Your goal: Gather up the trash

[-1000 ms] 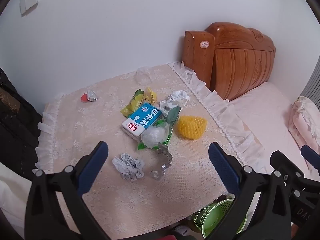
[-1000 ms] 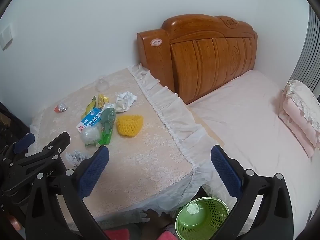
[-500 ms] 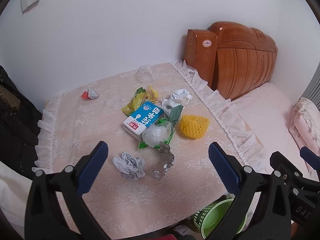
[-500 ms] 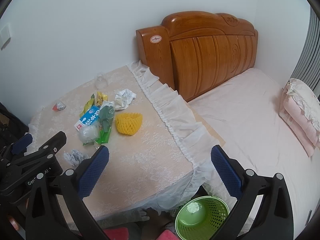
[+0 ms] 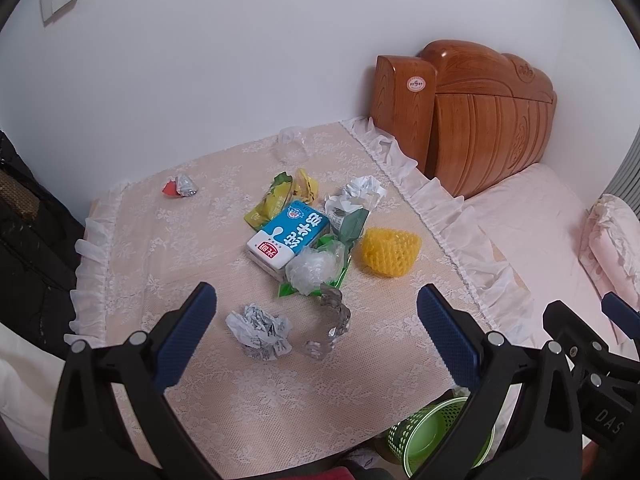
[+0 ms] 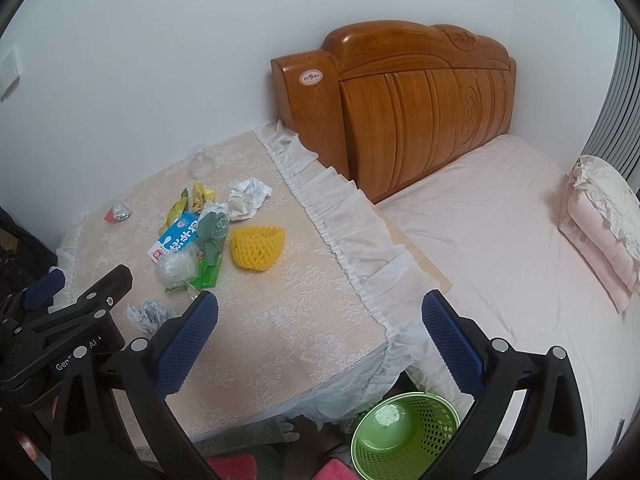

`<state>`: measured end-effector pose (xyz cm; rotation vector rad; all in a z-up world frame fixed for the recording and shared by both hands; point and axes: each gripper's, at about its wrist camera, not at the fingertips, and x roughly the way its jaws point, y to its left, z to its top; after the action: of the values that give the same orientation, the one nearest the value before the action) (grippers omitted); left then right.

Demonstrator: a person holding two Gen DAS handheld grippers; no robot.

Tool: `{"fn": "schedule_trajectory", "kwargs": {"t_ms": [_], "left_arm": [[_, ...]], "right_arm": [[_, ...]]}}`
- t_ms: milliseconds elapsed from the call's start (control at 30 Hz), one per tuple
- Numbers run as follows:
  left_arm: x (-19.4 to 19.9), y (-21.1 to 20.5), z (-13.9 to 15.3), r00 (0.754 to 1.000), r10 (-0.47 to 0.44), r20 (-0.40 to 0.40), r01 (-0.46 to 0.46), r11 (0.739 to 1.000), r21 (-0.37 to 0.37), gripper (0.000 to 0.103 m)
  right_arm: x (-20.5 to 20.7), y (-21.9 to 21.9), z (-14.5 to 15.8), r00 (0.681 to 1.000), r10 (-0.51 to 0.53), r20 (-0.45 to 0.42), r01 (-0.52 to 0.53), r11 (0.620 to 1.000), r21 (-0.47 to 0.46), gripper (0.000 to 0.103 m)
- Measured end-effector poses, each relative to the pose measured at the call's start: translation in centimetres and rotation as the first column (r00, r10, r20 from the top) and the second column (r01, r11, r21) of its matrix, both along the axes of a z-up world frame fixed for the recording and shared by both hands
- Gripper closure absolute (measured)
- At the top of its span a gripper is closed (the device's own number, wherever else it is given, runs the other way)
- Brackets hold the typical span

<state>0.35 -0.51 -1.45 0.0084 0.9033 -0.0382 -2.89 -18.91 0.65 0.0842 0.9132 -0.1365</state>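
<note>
We're barely started: both the left tongs and right tongs hang wide open, gripping nothing. All the trash sits mid-counter; the green bin waits on the floor, near right.

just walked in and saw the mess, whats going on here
A person holds a two-finger gripper in each hand above a lace-covered table next to a bed. Both the left gripper and the right gripper are open and empty. Trash is on the table: a blue milk carton, a yellow foam net, crumpled paper, a foil scrap and wrappers. A green mesh bin stands on the floor by the table's corner, with only something pale at its bottom. Nothing has been grasped yet.
</note>
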Motion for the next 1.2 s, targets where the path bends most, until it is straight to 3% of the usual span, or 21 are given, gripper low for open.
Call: {"fn": "schedule_trajectory", "kwargs": {"t_ms": [1200], "left_arm": [[-0.2,0.8,-0.5,1.000,0.006,-0.006,-0.006,1.000,-0.003,0.007]], "right_arm": [[0.5,-0.1,-0.4,1.000,0.000,-0.018,0.001,1.000,0.007,0.002]]}}
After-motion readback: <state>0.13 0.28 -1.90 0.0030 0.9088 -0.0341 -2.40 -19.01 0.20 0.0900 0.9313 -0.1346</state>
